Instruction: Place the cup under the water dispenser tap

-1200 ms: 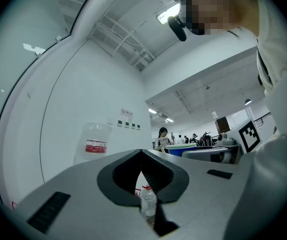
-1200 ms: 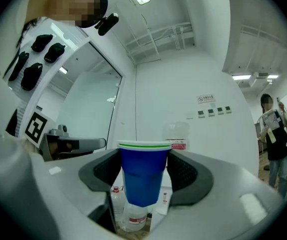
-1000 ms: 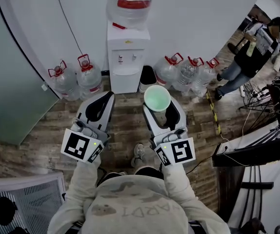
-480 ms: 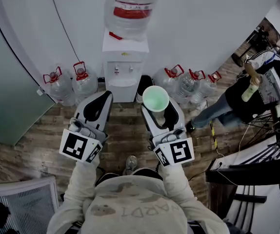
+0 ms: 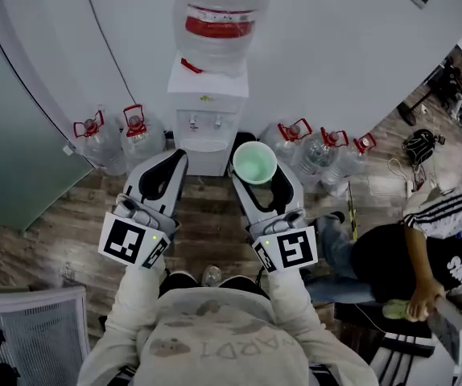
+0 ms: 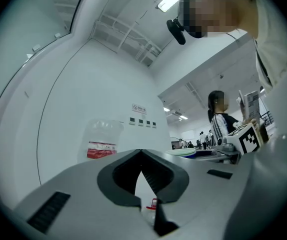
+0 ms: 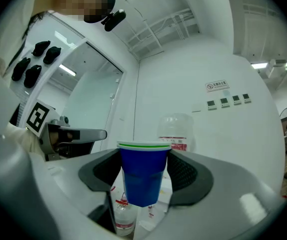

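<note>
Reaches the left arm point(image 5: 132, 292) and the right arm point(image 5: 291, 300) out in front, side by side, in pale sleeves. Holds the left gripper point(image 5: 175, 161) with jaws closed tip to tip, nothing between them. Squeezes a blue cup point(image 7: 143, 171), upright, between the right gripper point(image 5: 263, 183) jaws.

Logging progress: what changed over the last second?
A bystander walked from upper right to lower right. The view closed in slightly on the water dispenser. Unchanged: right gripper holds the cup upright; left gripper shut, empty.
</note>
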Demonstrator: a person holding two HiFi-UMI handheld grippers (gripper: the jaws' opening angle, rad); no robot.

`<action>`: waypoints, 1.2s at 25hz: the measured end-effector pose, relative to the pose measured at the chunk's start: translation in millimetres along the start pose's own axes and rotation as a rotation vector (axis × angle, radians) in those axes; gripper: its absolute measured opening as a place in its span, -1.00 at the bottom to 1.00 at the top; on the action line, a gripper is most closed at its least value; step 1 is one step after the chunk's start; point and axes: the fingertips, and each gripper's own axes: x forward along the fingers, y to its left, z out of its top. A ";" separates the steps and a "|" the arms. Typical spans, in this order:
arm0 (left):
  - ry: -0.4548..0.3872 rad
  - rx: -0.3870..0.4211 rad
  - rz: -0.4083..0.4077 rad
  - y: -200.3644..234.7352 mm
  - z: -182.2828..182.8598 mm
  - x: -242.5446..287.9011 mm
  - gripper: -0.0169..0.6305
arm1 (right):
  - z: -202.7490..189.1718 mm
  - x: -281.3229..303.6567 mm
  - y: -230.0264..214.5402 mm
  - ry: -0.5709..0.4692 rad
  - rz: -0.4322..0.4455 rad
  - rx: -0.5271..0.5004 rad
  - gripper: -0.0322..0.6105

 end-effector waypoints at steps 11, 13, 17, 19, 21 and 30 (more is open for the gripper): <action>0.023 0.003 0.014 13.6 -14.0 32.4 -0.93 | -25.2 24.5 -27.1 0.020 0.027 0.057 0.02; 0.022 -0.002 0.009 18.2 -17.5 40.8 -0.93 | -29.9 31.2 -30.8 0.026 0.035 0.062 0.02; 0.021 -0.015 -0.010 31.7 -22.0 58.6 -0.93 | -35.3 49.8 -40.4 0.028 0.031 0.069 0.02; 0.024 -0.021 -0.018 39.8 -25.1 66.4 -0.93 | -38.5 60.4 -45.0 0.030 0.026 0.065 0.02; 0.031 -0.021 -0.021 48.7 -29.5 73.5 -0.93 | -43.5 71.6 -49.3 0.035 0.021 0.062 0.02; 0.066 -0.030 -0.031 98.4 -54.8 104.3 -0.93 | -75.0 130.7 -58.2 0.066 0.033 0.071 0.02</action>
